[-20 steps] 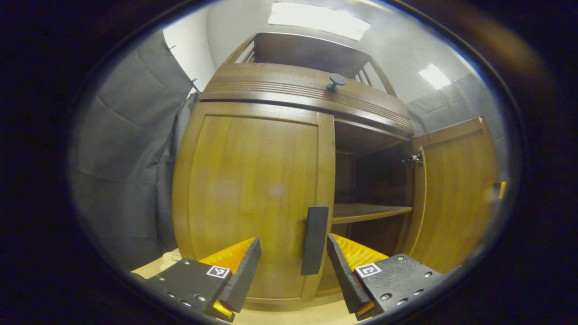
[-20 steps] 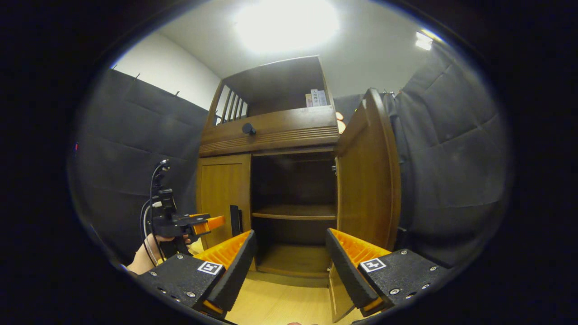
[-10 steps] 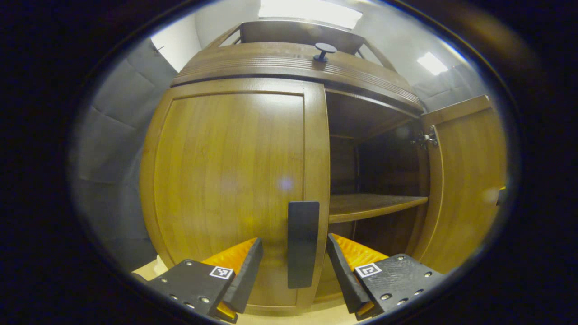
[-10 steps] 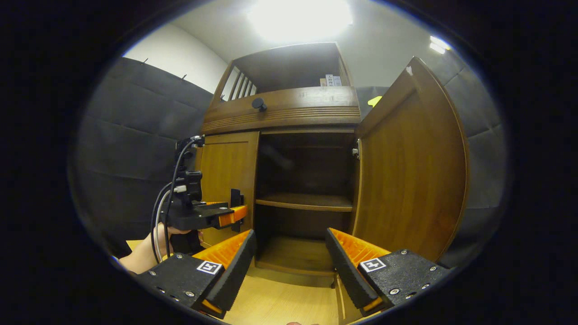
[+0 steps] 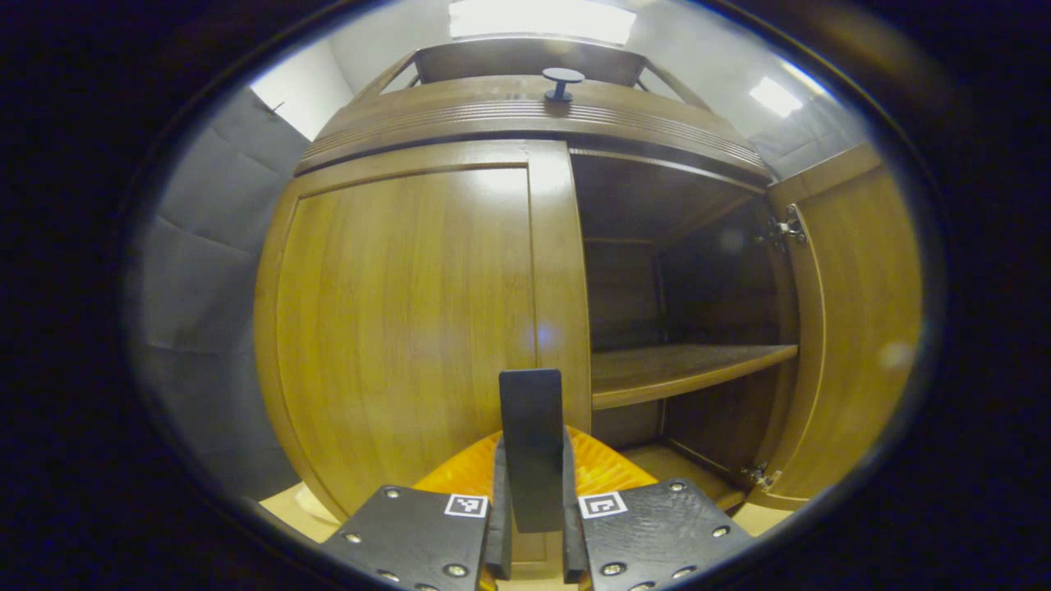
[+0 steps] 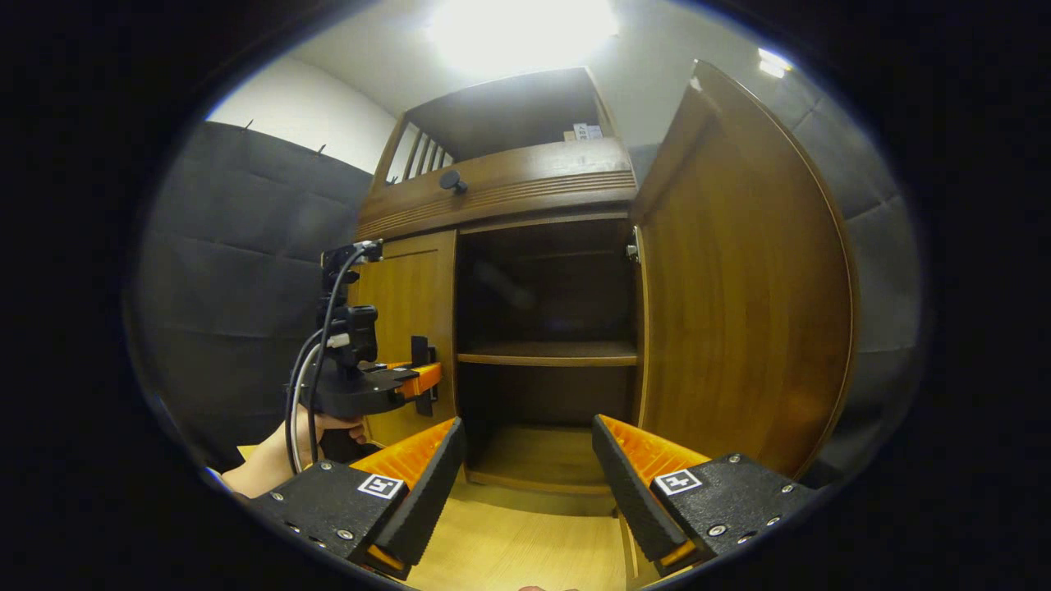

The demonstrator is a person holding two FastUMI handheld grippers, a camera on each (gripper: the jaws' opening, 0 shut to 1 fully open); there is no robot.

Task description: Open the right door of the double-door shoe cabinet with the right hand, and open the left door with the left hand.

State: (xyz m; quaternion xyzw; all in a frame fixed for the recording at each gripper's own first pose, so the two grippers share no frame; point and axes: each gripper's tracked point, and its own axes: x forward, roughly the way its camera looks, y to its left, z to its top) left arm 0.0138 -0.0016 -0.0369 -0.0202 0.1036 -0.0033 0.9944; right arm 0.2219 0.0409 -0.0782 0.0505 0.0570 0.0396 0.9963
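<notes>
The wooden shoe cabinet's left door (image 5: 410, 312) is closed, with a flat dark handle (image 5: 532, 443) near its inner edge. My left gripper (image 5: 532, 533) is shut on that handle, both fingers pressing its sides. The right door (image 5: 854, 312) stands swung wide open, baring a dark interior with a shelf (image 5: 681, 369). In the right gripper view my right gripper (image 6: 525, 484) is open and holds nothing, back from the cabinet front. That view has the left gripper (image 6: 415, 382) at the left door's handle (image 6: 423, 373), the left door (image 6: 406, 328) and the open right door (image 6: 739, 279).
A drawer with a round dark knob (image 5: 562, 80) runs above both doors, and an open upper shelf (image 6: 509, 123) holds a few small items. Dark padded wall (image 6: 238, 271) flanks the cabinet. Light wooden floor (image 6: 525, 542) lies in front. A hand (image 6: 275, 455) holds the left gripper.
My left gripper moved up to the left door's handle and closed on it. The right gripper drew back slightly from the open right door and stayed open.
</notes>
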